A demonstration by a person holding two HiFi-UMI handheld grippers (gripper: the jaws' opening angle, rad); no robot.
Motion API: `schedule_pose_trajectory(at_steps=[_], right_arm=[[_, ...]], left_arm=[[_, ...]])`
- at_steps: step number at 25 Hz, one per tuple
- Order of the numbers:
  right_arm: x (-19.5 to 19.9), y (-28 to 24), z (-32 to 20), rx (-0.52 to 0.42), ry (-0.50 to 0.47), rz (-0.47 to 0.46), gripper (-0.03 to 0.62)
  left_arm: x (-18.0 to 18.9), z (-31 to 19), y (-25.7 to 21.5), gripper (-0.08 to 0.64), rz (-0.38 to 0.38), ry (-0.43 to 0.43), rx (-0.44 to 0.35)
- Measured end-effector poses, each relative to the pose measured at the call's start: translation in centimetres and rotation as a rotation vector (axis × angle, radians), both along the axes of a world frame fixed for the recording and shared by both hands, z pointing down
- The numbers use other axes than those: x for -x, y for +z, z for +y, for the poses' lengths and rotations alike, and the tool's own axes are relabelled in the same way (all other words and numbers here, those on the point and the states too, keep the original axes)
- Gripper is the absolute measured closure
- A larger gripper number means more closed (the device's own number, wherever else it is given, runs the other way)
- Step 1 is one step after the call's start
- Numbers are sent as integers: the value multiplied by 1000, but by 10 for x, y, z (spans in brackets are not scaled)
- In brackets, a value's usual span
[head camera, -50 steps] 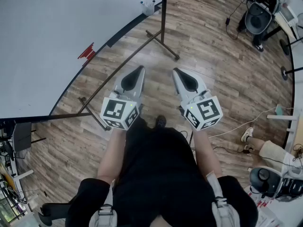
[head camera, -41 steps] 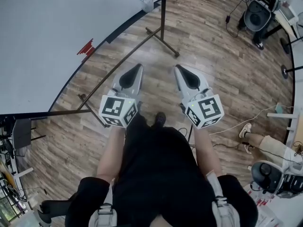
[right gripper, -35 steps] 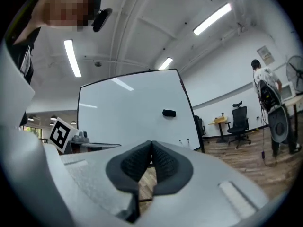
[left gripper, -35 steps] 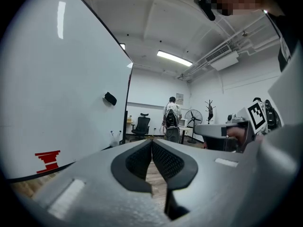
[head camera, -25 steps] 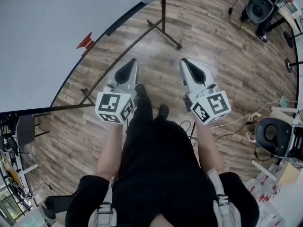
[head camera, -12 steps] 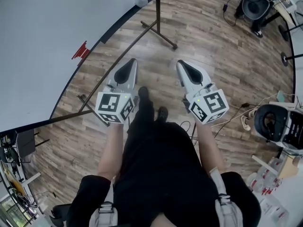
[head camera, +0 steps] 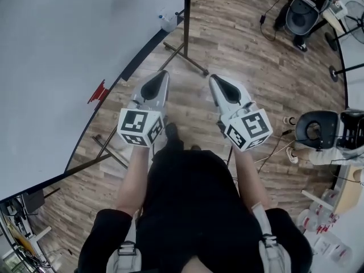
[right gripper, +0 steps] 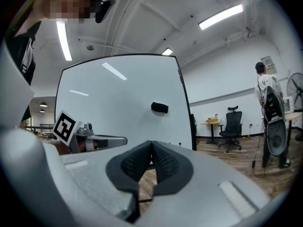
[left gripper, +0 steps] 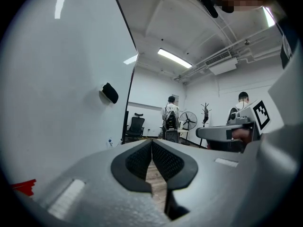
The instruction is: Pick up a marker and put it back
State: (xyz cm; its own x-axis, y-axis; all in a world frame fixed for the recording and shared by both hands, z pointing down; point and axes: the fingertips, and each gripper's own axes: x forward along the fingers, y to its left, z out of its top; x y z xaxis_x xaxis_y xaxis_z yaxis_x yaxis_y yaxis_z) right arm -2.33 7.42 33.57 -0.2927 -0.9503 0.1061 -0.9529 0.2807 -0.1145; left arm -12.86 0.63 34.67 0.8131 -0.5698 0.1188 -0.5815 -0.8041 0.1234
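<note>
Wood-plank floor point(head camera: 244, 56) beside a big whiteboard point(head camera: 57, 50); left tool point(head camera: 164, 74) and right tool point(head camera: 212, 78) both clenched, empty.

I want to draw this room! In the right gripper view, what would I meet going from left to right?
left gripper → black eraser → office chair → person
</note>
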Motion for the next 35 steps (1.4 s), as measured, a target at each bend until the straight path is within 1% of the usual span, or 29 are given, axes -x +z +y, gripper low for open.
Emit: schedule_pose_trajectory(at_steps=[3,6,12,14,19,21,24,28,32,35], right_arm=[[11,0,-28,1,9,3,591],[19,5,-55,12,10,7,591],[37,11,-96,37,21,19,591],[37,19,-105,59,27,14,591],[14,39,-128,104,35,-11,591],[9,39,-136,107,13,-17,591],[0,35,-146,108,-38,-25,591],[-35,40,-182,103,-83,-35,591],[-71,32,-213,79,-139,-44,591],[-85,28,-228,72,-194,-53,591]], left_arm=[[4,-22,2,548,15,44,5],[5,-45,7,547,14,75,9],[12,-82,17,546,15,97,34],[10,-92,26,546,9,104,53],[-8,-112,45,546,-6,102,93],[-14,-118,47,546,-16,82,99],[-23,-125,44,546,-29,26,101],[-49,-155,50,546,-23,-41,109],[-77,-180,47,546,-10,-125,112],[-93,-190,47,546,-20,-177,112]])
